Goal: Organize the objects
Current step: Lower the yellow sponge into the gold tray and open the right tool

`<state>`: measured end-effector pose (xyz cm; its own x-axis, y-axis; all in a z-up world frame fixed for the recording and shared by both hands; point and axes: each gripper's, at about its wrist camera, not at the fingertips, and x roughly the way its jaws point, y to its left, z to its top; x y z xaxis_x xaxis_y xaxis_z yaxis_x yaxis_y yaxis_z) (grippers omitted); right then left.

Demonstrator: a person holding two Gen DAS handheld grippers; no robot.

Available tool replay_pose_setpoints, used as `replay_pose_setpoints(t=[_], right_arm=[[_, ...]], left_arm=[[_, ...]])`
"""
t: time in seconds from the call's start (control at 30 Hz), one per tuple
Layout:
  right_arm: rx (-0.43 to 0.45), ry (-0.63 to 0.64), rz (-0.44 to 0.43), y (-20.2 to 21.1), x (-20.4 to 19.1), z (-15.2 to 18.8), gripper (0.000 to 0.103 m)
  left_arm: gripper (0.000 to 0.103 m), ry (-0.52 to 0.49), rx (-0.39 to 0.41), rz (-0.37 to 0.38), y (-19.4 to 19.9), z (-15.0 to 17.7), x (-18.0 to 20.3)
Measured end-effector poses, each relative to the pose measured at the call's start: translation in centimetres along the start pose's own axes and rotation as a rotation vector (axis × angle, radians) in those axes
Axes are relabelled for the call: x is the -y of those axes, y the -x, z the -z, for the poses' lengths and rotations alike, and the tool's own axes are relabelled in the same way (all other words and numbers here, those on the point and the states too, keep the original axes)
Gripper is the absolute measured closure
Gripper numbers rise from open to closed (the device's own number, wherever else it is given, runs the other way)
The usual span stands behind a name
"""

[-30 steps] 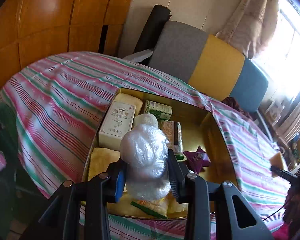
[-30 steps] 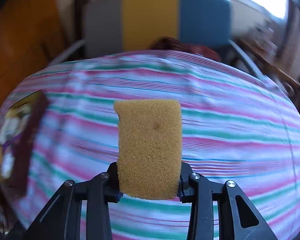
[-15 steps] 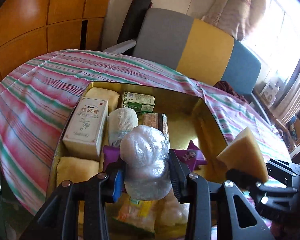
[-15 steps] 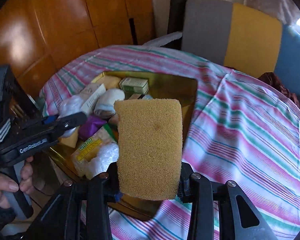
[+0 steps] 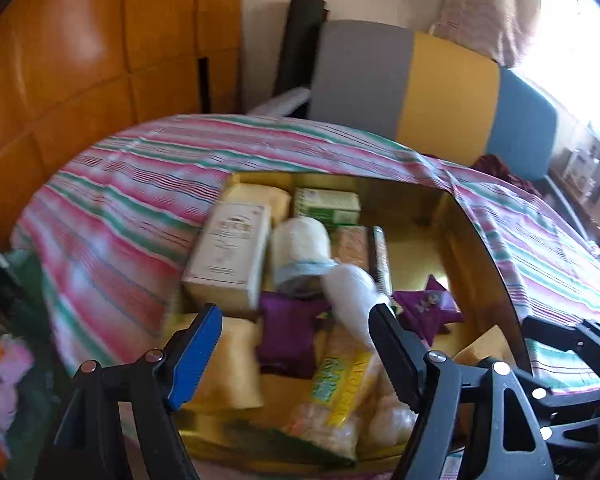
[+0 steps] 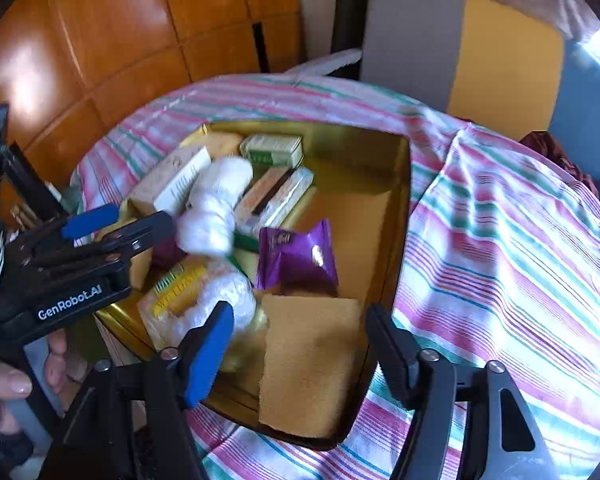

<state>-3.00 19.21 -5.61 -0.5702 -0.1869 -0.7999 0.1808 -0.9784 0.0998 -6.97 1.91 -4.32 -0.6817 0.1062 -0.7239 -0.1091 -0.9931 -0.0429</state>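
Note:
A gold tin box [image 6: 396,184] sits on the striped tablecloth, filled with several packets. My left gripper [image 5: 292,336] is open above its near end; it also shows in the right wrist view [image 6: 120,216]. The clear plastic-wrapped bundle [image 5: 350,294] is blurred, free of the fingers, over the box contents; in the right wrist view it [image 6: 208,222] is beside the white roll [image 6: 228,176]. My right gripper [image 6: 300,336] is open. The tan sponge [image 6: 308,360] lies free in the box's near corner between the open fingers; its corner shows in the left wrist view [image 5: 480,346].
Inside the box are a cream carton [image 5: 230,254], a green carton [image 5: 326,204], purple packets [image 6: 296,258] and a yellow-labelled bag [image 5: 336,384]. The striped tablecloth [image 6: 500,248] covers the round table. A grey, yellow and blue chair [image 5: 428,84] stands behind. A hand [image 6: 4,388] holds the left gripper.
Both grippers opened. The left one let go of the plastic-wrapped bundle, which drops into the box. The right one let go of the sponge, which now lies in the box's near corner.

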Motion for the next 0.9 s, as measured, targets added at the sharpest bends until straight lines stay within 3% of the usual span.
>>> replay_pose_setpoints(t=[0.17,0.3,0.5,0.63,0.9], right_arm=[[0.108,-0.042,0.045,2.6,-0.2,0.3,0.02],[0.175,-0.048,0.07,4.7,-1.0,0.7,0.017],[0.202,-0.022,0.064,6.1,-2.3,1.2,0.017],[0.205,-0.019,0.072,6.3,-2.8,1.7,0.017],[0.201,-0.038,0.114,6.2,-3.0,2.2,0.017]], left_arm=[[0.026,-0.037,0.133,-0.096,4.2,0.0,0.4],[0.024,-0.036,0.175,-0.179,6.2,0.0,1.0],[0.024,0.0,0.124,-0.116,7.0,0.9,0.8],[0.025,0.011,0.104,-0.128,7.0,1.3,0.8],[0.026,-0.004,0.144,-0.13,7.4,2.1,1.1]])
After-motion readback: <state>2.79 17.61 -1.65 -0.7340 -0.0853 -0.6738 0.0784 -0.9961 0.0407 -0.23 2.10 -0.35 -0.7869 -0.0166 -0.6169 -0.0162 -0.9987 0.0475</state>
